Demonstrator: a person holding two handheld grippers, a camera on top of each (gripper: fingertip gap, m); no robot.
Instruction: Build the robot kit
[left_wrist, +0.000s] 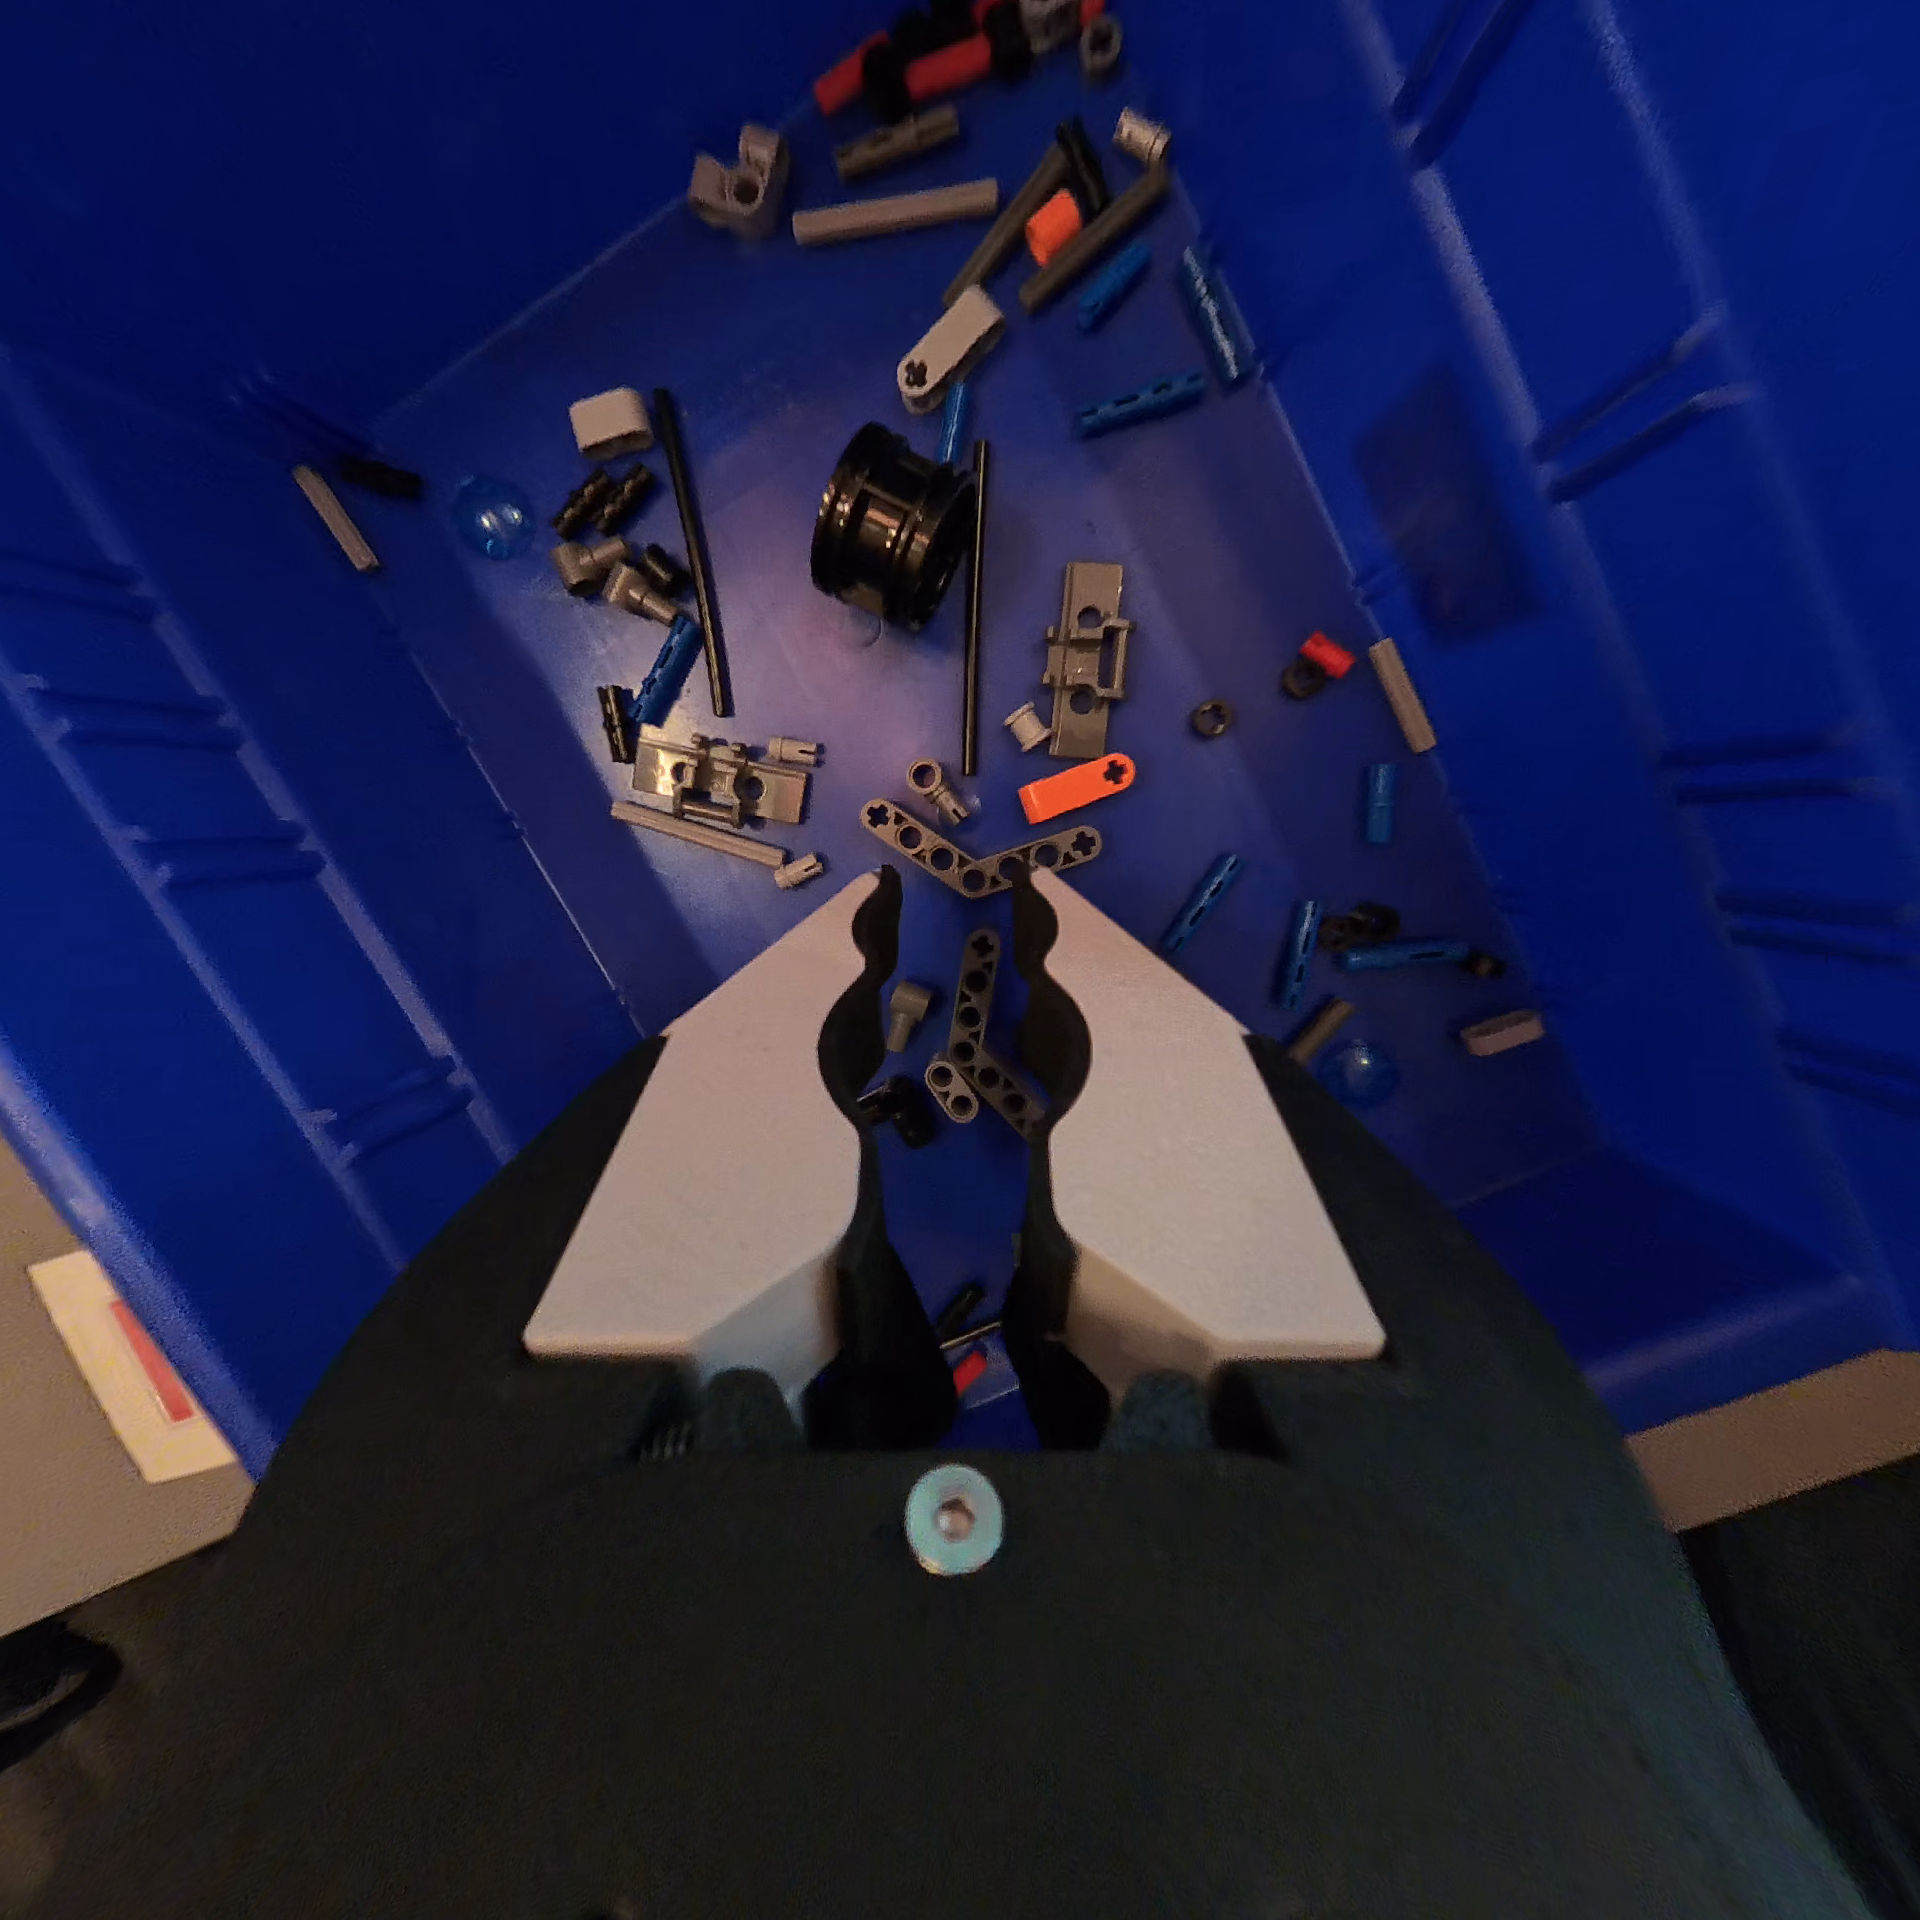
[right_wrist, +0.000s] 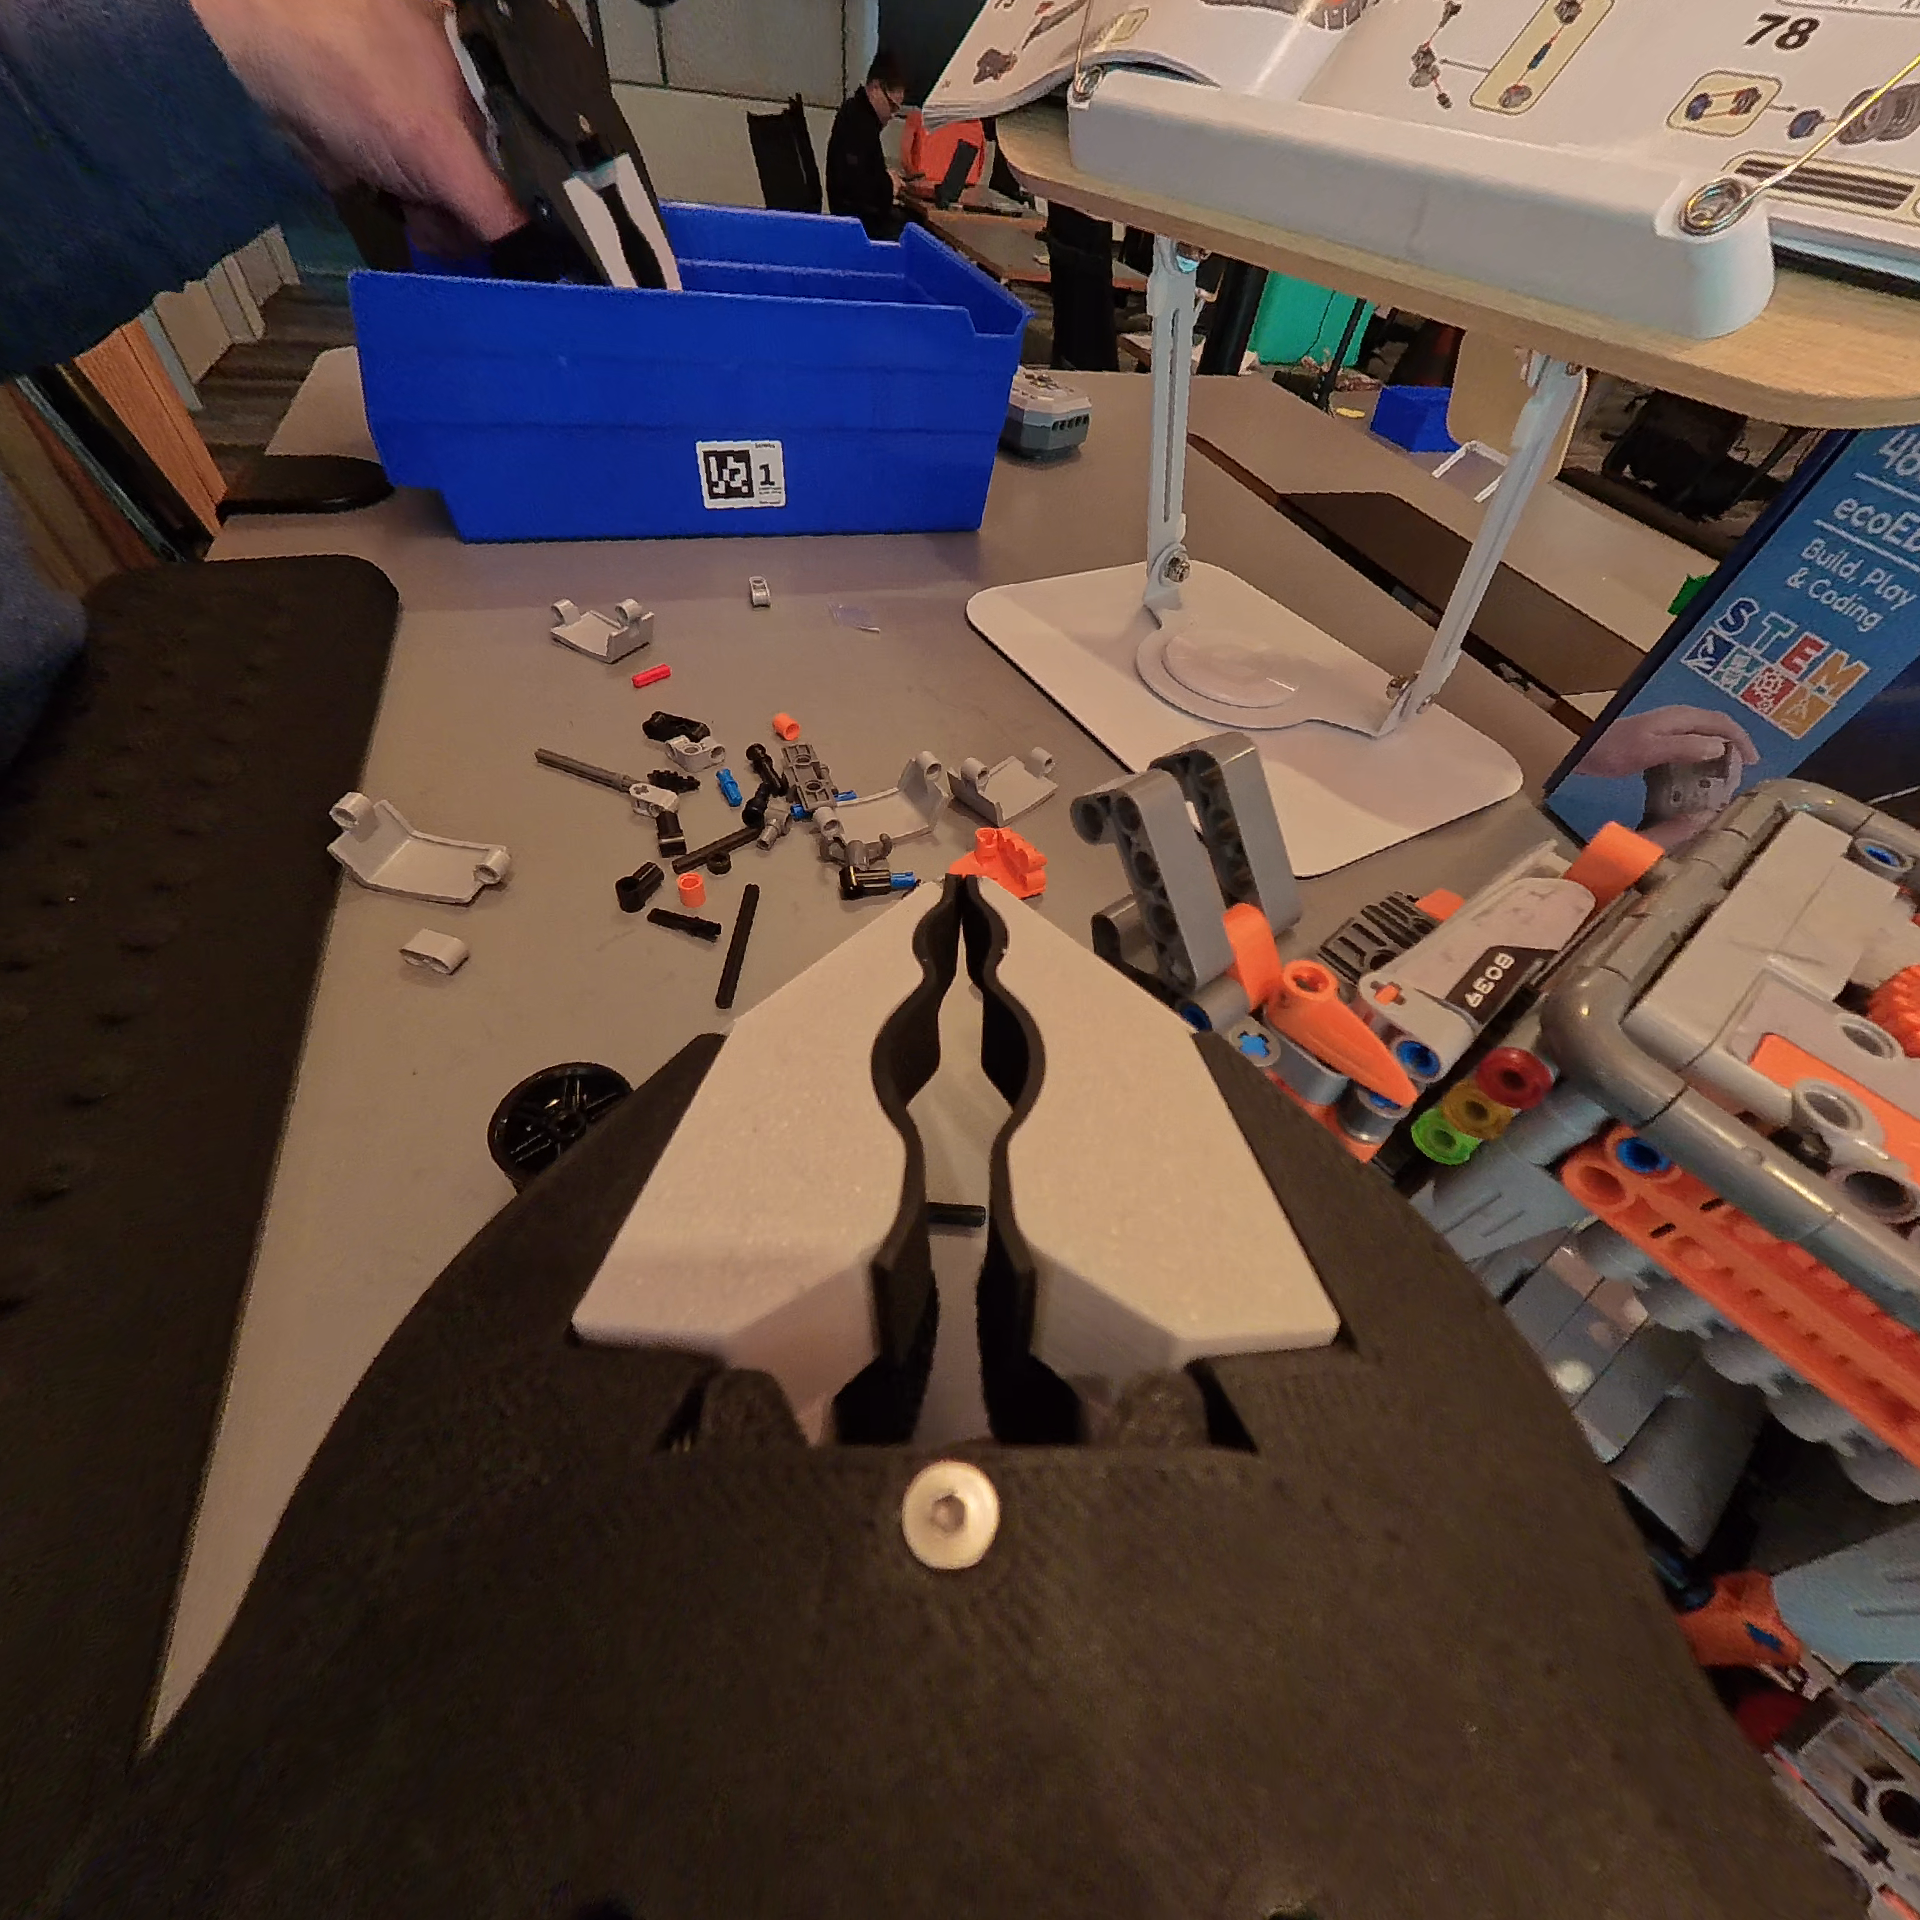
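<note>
My left gripper (left_wrist: 956, 883) is open and empty, pointing down into a blue bin (left_wrist: 1455, 1091) of small building parts. A grey V-shaped beam (left_wrist: 940, 858) lies just past its fingertips, and a grey bent beam (left_wrist: 977, 1029) lies on the bin floor between the fingers. A black wheel rim (left_wrist: 888, 525) and an orange beam (left_wrist: 1075, 787) lie farther in. My right gripper (right_wrist: 958, 885) is shut and empty above the grey table (right_wrist: 499, 644), its tips close to an orange part (right_wrist: 1003, 860). The left gripper (right_wrist: 613, 229) also shows far off, held in a hand inside the blue bin (right_wrist: 675, 405).
Loose small parts (right_wrist: 748, 800) are scattered on the table ahead of my right gripper, with a black wheel (right_wrist: 556, 1117) at its left. A partly built grey and orange model (right_wrist: 1558, 1091) stands at the right. A white book stand (right_wrist: 1247, 686) holds an open booklet. A black mat (right_wrist: 156, 935) lies on the left. Some 45 centimetres of space lies between my two pairs of fingers. The black wheel rim (left_wrist: 888, 525) is about 6 centimetres from my left fingertips and 45 centimetres from my right.
</note>
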